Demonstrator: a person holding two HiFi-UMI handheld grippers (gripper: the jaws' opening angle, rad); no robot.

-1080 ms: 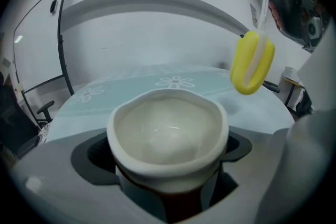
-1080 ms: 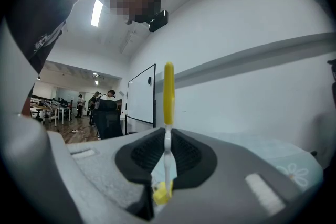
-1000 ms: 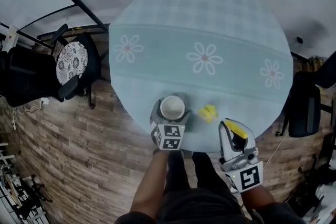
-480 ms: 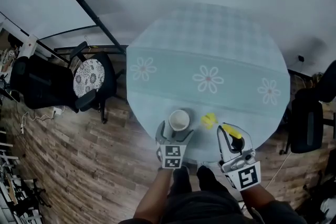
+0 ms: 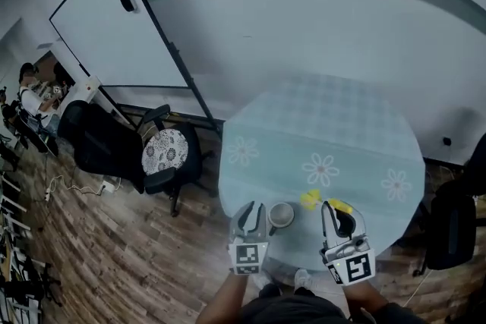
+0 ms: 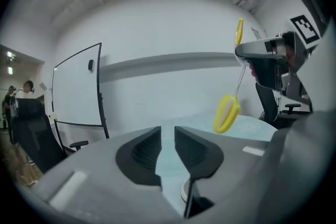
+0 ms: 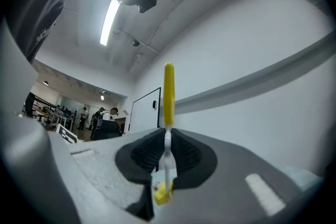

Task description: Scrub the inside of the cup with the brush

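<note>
A white cup [image 5: 281, 215] stands near the front edge of the round teal table [image 5: 334, 133]. My left gripper [image 5: 253, 215] is just to the left of the cup. Its jaws are closing to a narrow gap, and the left gripper view shows nothing between them [image 6: 167, 139]. The cup's rim [image 6: 184, 192] peeks out low beside the right jaw. My right gripper [image 5: 338, 216] is shut on the brush [image 7: 168, 93], pinching its thin white neck. The brush's yellow head [image 6: 227, 113] hangs above the table to the right of the cup.
A patterned office chair [image 5: 168, 152] and a black chair [image 5: 102, 144] stand left of the table. A whiteboard [image 5: 121, 26] leans on the wall behind them. Another dark chair [image 5: 449, 228] is at the right. People sit far left [image 5: 30, 91].
The head view has tilted up and pulled back. The cup sat between the wide left jaws before; now it lies to their right and the jaws have narrowed. The right gripper still holds the brush.
</note>
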